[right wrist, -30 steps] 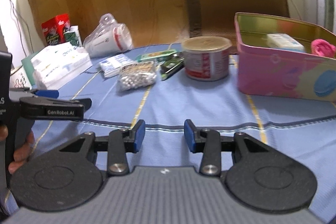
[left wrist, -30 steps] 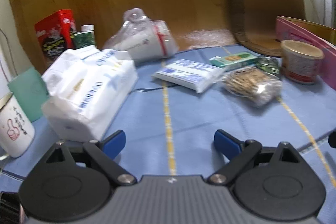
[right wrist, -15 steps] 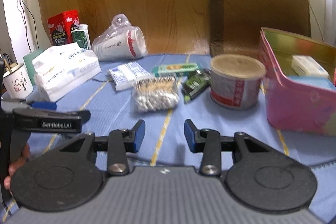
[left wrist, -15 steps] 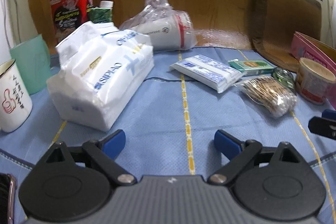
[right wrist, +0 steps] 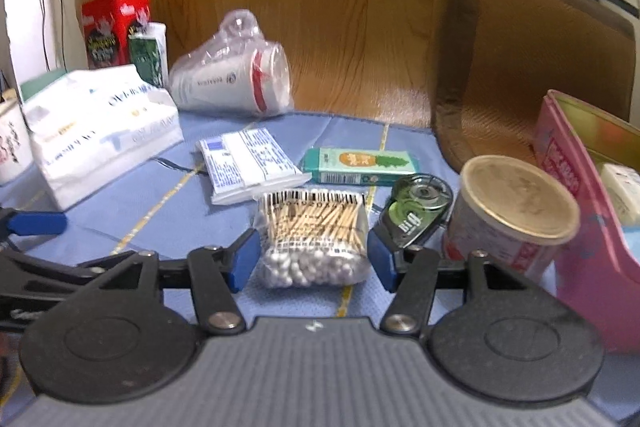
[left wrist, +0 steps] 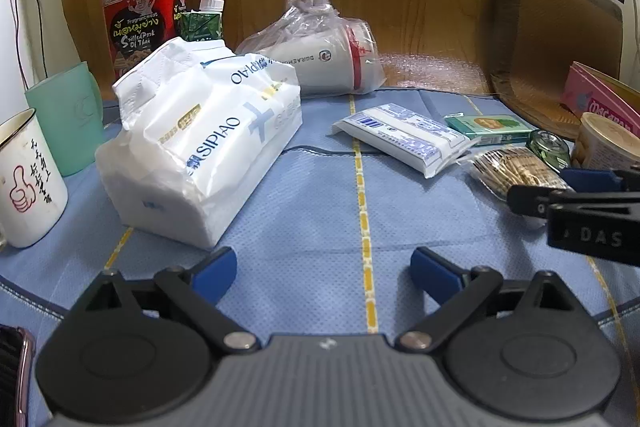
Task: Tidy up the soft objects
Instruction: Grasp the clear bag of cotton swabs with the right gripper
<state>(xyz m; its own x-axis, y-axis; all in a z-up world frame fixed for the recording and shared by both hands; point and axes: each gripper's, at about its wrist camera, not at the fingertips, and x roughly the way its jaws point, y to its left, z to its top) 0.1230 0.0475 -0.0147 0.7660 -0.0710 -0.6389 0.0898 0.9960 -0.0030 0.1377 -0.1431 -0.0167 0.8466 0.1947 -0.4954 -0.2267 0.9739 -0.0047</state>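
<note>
A clear bag of cotton swabs (right wrist: pixel 312 227) lies on the blue cloth between the fingers of my right gripper (right wrist: pixel 312 261). Its jaws are opening, and the blue pads stand beside the bag's sides without pressing it. In the left wrist view the same bag (left wrist: pixel 516 171) shows at the right, behind the right gripper's fingertips (left wrist: pixel 588 179). My left gripper (left wrist: pixel 324 275) is open over bare cloth, just right of the large white tissue pack (left wrist: pixel 200 147). A small tissue pack (right wrist: pixel 248 163) lies behind the swabs. The pink tin box (right wrist: pixel 580 227) stands open at the right.
A paper-lidded can (right wrist: pixel 512 215), a correction tape (right wrist: pixel 420 211) and a green box (right wrist: pixel 360 165) crowd the right gripper's right side. Bagged paper cups (left wrist: pixel 320 55), a red tin (left wrist: pixel 140 19), a green cup (left wrist: pixel 68 115) and a white mug (left wrist: pixel 28 179) line the back and left. A brown chair (right wrist: pixel 520 67) stands behind.
My right gripper moved forward and left to the swab bag, and its jaws widened around it. The left wrist view rolled level, and the right gripper came into it.
</note>
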